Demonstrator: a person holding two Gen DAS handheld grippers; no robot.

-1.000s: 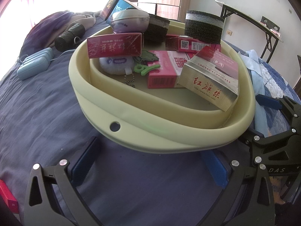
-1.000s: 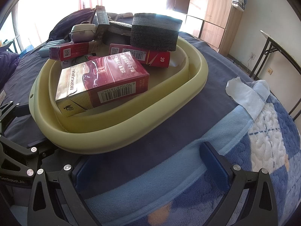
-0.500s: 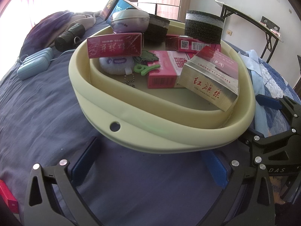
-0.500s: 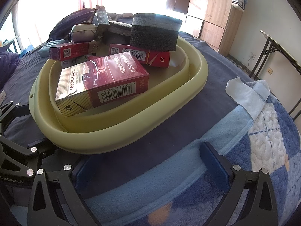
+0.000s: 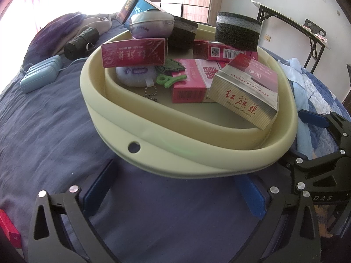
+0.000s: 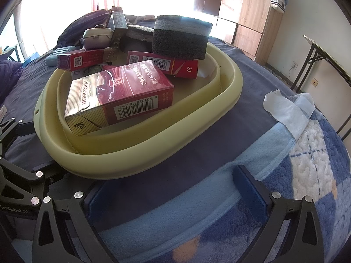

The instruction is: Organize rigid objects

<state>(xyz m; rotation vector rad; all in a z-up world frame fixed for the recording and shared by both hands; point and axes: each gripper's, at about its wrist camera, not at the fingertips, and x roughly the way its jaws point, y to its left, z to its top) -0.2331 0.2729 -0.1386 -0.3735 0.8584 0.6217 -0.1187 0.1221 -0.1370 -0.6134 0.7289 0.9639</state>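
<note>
Cream basin [image 5: 190, 153] of boxes just ahead of left gripper [image 5: 175, 194] and right gripper [image 6: 175, 192], both spread wide, empty

Pale yellow basin [image 5: 197, 151], red-and-gold carton [image 6: 118, 98], navy bedspread [image 5: 54, 131] — blue-white checked blanket [image 6: 307, 164].

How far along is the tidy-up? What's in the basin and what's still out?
Done: the basin already holds several red boxes, including the big carton, two foam blocks, a plush and a pouch. In hand: nothing; the left gripper and right gripper are both open and empty. Left: the black roll and blue case still lie on the bed.
</note>
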